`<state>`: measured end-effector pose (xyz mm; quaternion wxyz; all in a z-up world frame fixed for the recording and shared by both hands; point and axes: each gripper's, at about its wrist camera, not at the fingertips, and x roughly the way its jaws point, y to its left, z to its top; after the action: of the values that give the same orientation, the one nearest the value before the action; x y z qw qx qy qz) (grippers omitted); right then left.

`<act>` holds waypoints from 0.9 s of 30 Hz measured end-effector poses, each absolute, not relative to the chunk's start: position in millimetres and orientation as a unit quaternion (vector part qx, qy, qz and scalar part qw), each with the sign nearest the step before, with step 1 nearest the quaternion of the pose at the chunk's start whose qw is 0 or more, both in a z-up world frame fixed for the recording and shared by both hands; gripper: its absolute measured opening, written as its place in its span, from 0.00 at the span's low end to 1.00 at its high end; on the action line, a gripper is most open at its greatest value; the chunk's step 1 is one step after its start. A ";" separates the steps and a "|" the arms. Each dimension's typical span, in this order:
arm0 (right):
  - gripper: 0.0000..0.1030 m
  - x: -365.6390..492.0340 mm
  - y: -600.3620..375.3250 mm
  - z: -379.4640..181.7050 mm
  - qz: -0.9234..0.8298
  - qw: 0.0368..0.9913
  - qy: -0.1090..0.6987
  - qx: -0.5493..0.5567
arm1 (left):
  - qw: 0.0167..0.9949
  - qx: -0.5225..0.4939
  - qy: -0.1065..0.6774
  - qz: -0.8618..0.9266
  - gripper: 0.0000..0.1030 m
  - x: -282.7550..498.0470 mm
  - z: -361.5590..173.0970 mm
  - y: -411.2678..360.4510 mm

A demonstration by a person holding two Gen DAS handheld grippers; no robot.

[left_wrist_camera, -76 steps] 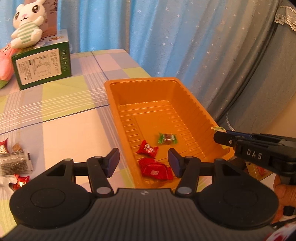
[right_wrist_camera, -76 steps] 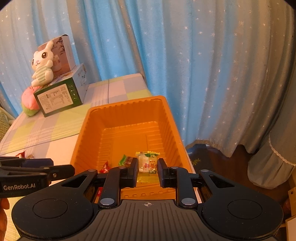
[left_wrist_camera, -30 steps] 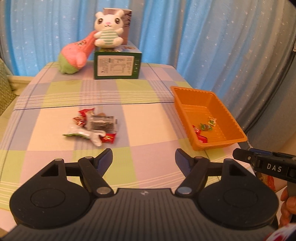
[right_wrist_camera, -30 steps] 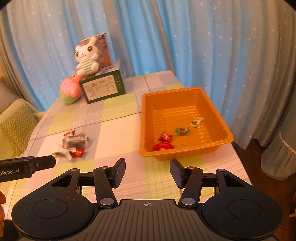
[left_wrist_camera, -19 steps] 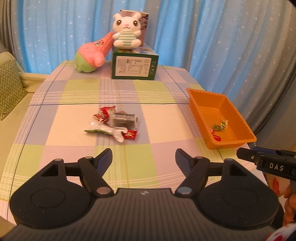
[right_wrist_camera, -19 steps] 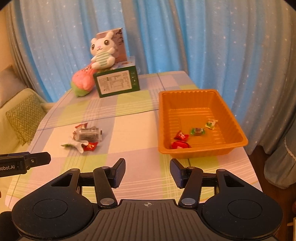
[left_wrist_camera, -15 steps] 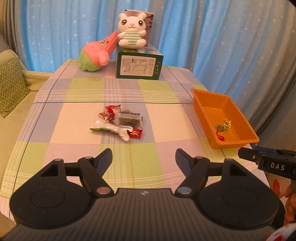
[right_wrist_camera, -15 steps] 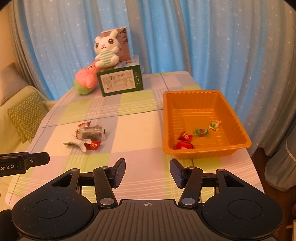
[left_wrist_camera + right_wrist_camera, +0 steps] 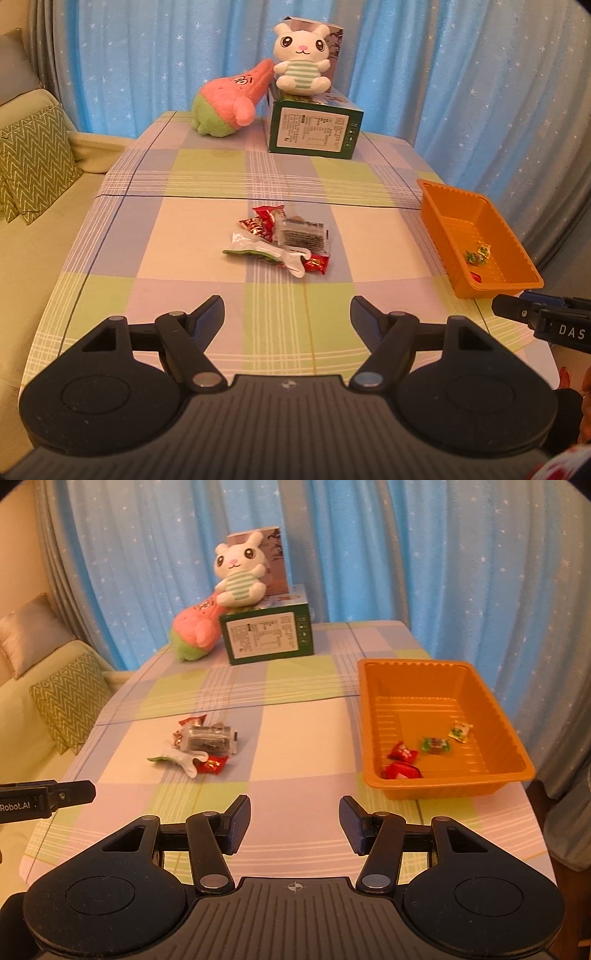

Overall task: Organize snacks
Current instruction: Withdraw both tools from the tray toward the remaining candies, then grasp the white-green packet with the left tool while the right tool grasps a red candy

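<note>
A small heap of snack packets (image 9: 282,240) (image 9: 201,746) lies in the middle of the checked tablecloth: red wrappers, a clear pack with dark contents, a white-and-green pouch. The orange tray (image 9: 513,284) (image 9: 443,794) stands at the table's right edge and holds several small wrapped candies (image 9: 436,744). My left gripper (image 9: 287,316) is open above the near part of the table, well short of the heap, with nothing between its fingers. My right gripper (image 9: 294,825) is open too, empty, near the front edge, left of the tray's near end.
At the back stand a green box (image 9: 314,133) with a white plush rabbit (image 9: 301,62) on it and a pink-and-green plush (image 9: 229,107) beside it. Blue starred curtains hang behind. A sofa with a zigzag cushion (image 9: 33,162) lies to the left.
Both grippers have drawn back from the tray, so the whole table and the heap have come into view. The packet the right gripper held over the tray now lies inside it.
</note>
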<state>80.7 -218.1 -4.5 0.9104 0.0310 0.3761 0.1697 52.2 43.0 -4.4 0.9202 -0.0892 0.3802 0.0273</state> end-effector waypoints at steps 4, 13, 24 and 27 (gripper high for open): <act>0.52 86.3 -207.8 -9.2 0.178 0.908 0.378 0.026 | 0.919 -0.088 0.383 0.031 0.70 57.2 -7.4 52.2; 0.52 107.6 -187.4 -28.0 0.193 0.900 0.391 0.015 | 0.915 -0.063 0.399 0.010 0.70 84.1 -25.0 66.6; 0.52 149.6 -150.1 -58.2 0.244 0.886 0.394 -0.025 | 0.902 0.037 0.427 -0.057 0.70 131.7 -60.2 80.6; 0.52 165.6 -135.4 -68.6 0.275 0.877 0.391 -0.052 | 0.895 0.060 0.435 -0.074 0.70 143.1 -70.5 86.4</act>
<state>165.6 -135.4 -68.6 0.8767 -0.0524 0.3912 0.2749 143.1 86.4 -70.5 0.8955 0.0600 0.4348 -0.0745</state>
